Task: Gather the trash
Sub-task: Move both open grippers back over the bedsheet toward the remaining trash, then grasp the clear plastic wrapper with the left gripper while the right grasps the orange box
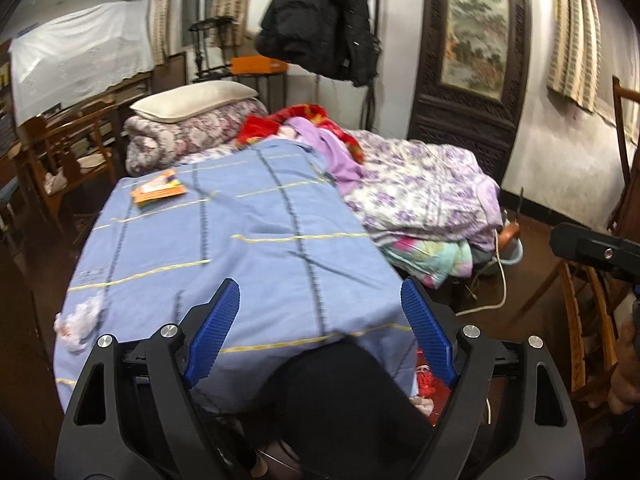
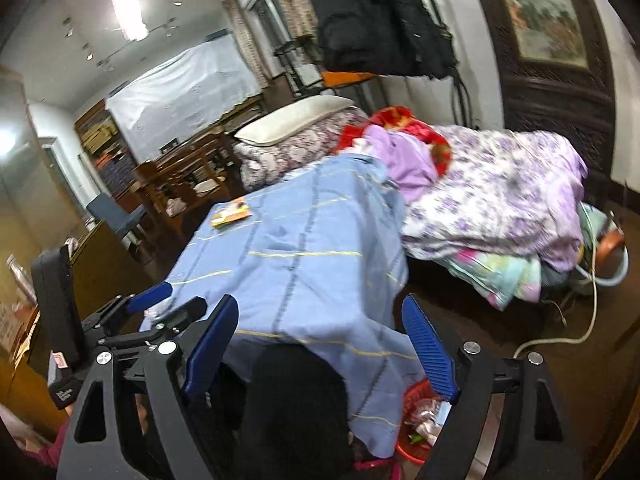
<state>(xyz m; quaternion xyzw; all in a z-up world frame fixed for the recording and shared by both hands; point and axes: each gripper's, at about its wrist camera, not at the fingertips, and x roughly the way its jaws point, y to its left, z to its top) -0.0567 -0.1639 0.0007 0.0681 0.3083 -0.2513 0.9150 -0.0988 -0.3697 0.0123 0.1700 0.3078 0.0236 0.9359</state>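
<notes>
Left wrist view: my left gripper (image 1: 320, 320) hangs over the near end of a table draped in a blue cloth (image 1: 240, 240), its blue fingers (image 1: 218, 328) spread wide with nothing between them but cloth below. A crumpled white wad of trash (image 1: 78, 322) lies at the table's near left corner, well left of my left finger and apart from it. An orange packet (image 1: 160, 189) lies near the far left edge, well beyond the fingertips. Under the near right corner, a red basket (image 1: 424, 380) shows just behind my right-hand finger, with scraps in it.

From the right wrist view, my right gripper (image 2: 320, 324) is also spread wide and empty, pointing over the near right corner of the cloth (image 2: 304, 264). The red basket (image 2: 416, 400) sits on the floor below that corner, close under the finger (image 2: 428, 348), holding wrappers. The packet (image 2: 232, 213) lies far ahead by the far left edge. My left gripper (image 2: 152, 300) shows at the left, over the near left corner.
</notes>
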